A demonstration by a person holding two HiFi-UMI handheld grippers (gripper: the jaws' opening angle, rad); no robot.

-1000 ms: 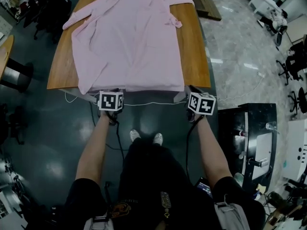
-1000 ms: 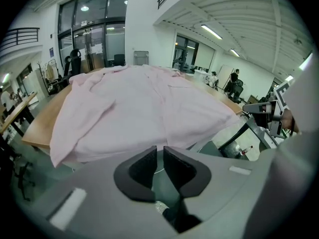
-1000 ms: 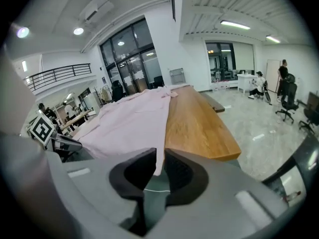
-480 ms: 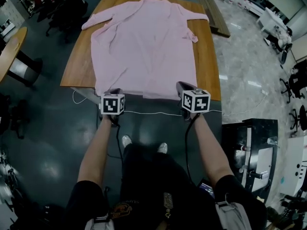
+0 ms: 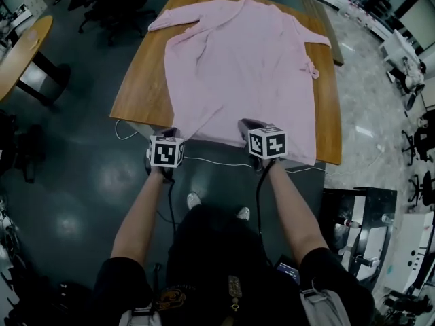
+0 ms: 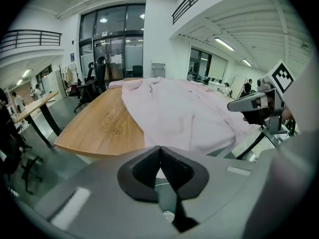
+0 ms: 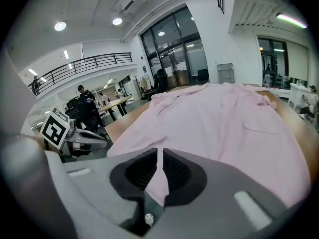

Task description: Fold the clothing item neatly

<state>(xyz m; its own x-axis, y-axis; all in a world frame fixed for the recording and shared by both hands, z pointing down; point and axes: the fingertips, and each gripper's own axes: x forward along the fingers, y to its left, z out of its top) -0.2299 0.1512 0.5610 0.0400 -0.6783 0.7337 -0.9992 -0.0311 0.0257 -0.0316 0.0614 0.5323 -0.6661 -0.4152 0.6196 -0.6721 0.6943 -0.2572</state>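
**Two claws at the hem of a pink shirt**

From overhead, the shirt (image 5: 238, 66) lies spread flat on the wooden counter (image 5: 139, 94). Its collar is at the far edge and its hem at the near edge, where I stand. One sleeve (image 5: 173, 20) reaches toward the far left corner. That view shows both marker cubes at the hem, but not how the jaws stand. My own cameras do.

The left claw (image 6: 160, 152) is clenched, tips touching, with a sliver of pale cloth pinched just below them. It sits at the hem's left corner, with bare wood stretching away beside the shirt.

The right claw (image 7: 160, 156) grips the hem further along. Its jaws have just eased a little wider, yet only a thin slit separates them, and pink cloth fills it from top to bottom.

The right gripper view brings out the chest pocket (image 7: 261, 123), which I cannot make out from overhead. The left gripper view catches the right claw side-on at the shirt's near edge. The head view alone takes in the white cable (image 5: 217, 161) on the dark floor and my shoes (image 5: 194, 199).
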